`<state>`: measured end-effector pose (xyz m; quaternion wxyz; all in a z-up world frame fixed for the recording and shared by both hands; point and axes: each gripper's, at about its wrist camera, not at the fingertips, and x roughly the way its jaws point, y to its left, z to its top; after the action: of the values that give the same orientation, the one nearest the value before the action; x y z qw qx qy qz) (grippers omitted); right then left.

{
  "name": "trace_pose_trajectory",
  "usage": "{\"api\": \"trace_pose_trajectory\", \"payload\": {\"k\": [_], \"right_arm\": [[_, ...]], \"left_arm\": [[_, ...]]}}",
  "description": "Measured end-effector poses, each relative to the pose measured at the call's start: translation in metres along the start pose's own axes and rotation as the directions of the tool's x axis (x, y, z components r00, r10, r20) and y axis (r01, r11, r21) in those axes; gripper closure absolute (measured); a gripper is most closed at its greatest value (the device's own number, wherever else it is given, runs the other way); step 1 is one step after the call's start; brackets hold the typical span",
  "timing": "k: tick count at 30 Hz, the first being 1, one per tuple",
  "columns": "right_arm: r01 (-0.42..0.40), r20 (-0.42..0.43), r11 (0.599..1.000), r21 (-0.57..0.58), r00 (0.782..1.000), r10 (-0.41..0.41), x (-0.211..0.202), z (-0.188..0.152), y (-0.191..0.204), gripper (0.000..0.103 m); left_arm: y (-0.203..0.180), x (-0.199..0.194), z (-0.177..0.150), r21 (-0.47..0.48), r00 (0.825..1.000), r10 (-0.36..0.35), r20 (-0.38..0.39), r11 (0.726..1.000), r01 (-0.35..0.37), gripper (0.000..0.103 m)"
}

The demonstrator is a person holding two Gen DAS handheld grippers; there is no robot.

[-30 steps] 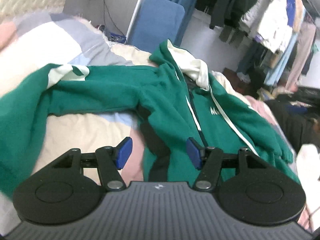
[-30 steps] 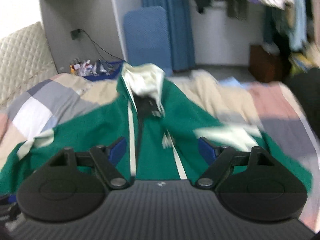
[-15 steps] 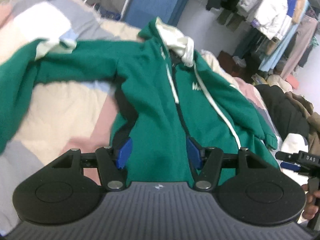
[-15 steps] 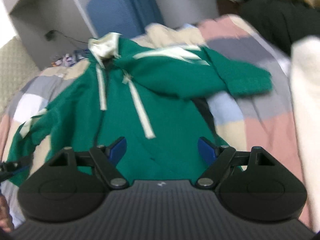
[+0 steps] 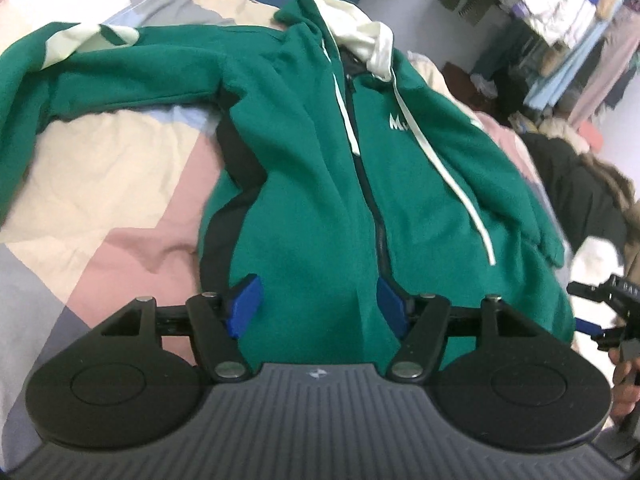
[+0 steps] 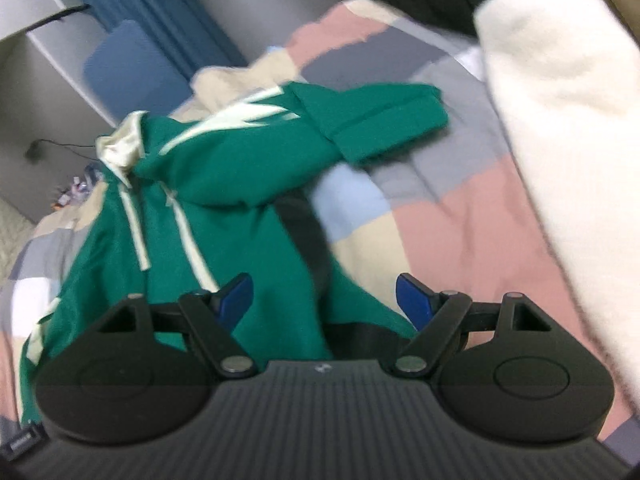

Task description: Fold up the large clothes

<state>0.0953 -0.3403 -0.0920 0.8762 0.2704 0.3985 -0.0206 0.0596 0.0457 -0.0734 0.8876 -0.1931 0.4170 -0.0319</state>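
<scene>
On the patchwork bedspread (image 5: 120, 184) the green zip hoodie (image 5: 312, 184) lies front up, hood far, one sleeve stretched left, while the left gripper (image 5: 318, 308) is opening over its near hem and the right gripper (image 6: 324, 300) hangs released above its right edge, neither grasping cloth.

A patchwork quilt (image 5: 120, 184) in cream, pink, grey and pale blue squares covers the bed. Past its far end stands a blue padded board (image 6: 120, 68) against a blue curtain (image 6: 132, 4). A rack of hanging clothes (image 5: 560, 12) fills the upper right of the left wrist view, with a dark fur-trimmed coat (image 5: 588, 196) heaped below it. A cream fleecy garment (image 6: 568, 128) lies along the quilt's edge. A black cable (image 6: 60, 146) runs down the grey wall.
</scene>
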Motion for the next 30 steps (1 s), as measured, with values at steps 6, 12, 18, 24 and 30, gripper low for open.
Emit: {"api": "trace_pose_trajectory", "payload": {"k": [6,12,18,24,30], "right_arm": [[0.004,-0.109,0.999,-0.041,0.994,-0.009,0.031,-0.009,0.009,0.021],[0.036,-0.127,0.971,-0.238,0.99,-0.068,0.05,-0.026,0.036,0.021],[0.038,-0.099,0.944,-0.327,0.992,-0.075,0.039,-0.029,0.045,0.077],[-0.003,0.002,0.929,-0.37,1.0,0.004,-0.008,-0.022,0.058,0.087],[-0.022,0.051,0.948,-0.317,0.998,0.04,-0.035,-0.001,0.046,0.087]], "left_arm": [[-0.02,0.019,-0.009,0.111,0.998,0.068,-0.011,0.992,-0.066,0.033],[-0.034,0.036,-0.022,0.19,0.988,0.152,0.01,0.97,-0.151,0.033],[-0.024,0.028,-0.022,0.159,0.979,0.199,0.038,0.966,-0.203,0.071],[0.017,-0.016,-0.007,-0.008,0.983,0.161,0.089,0.987,-0.161,0.098],[0.083,-0.037,0.008,-0.257,0.991,0.116,0.059,0.961,-0.097,0.098]]}}
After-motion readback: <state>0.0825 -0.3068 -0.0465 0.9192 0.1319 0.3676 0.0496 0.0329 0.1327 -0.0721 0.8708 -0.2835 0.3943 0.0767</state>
